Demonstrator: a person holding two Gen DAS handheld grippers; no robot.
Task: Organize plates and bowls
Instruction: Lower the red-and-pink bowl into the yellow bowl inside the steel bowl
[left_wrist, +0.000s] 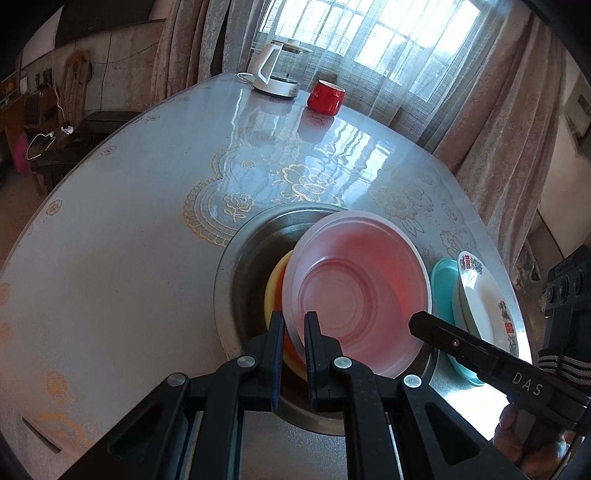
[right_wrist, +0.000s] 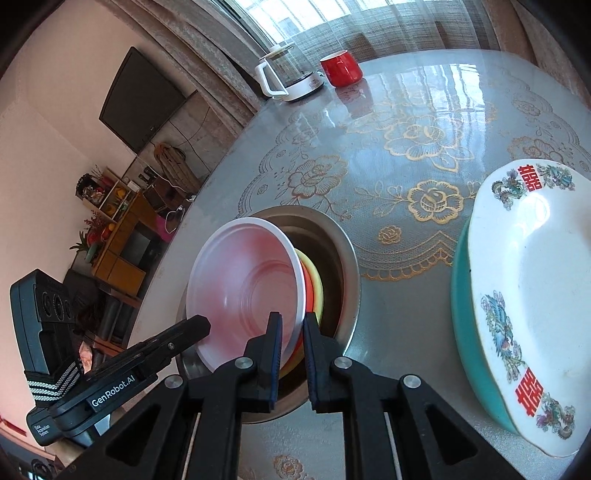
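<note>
Currently both grippers pinch the rim of the same translucent pink bowl (left_wrist: 360, 295), from opposite sides. Left gripper (left_wrist: 294, 325) has its fingers narrow on the near-left rim; right gripper (right_wrist: 292, 325) likewise narrow on the near-right rim. Bowl is tilted up on edge inside the steel basin (left_wrist: 255, 243) on the counter (left_wrist: 129, 221), leaning against what looks like 2 nested bowls, yellow (left_wrist: 274, 280) and orange (right_wrist: 308, 291); the exact count is hard to tell. Just right of the basin, the patterned white plate (right_wrist: 535, 280) sits on a teal plate (right_wrist: 461, 295). Red cup (left_wrist: 325, 95) and white kettle (left_wrist: 273, 70) sit at the far edge.
</note>
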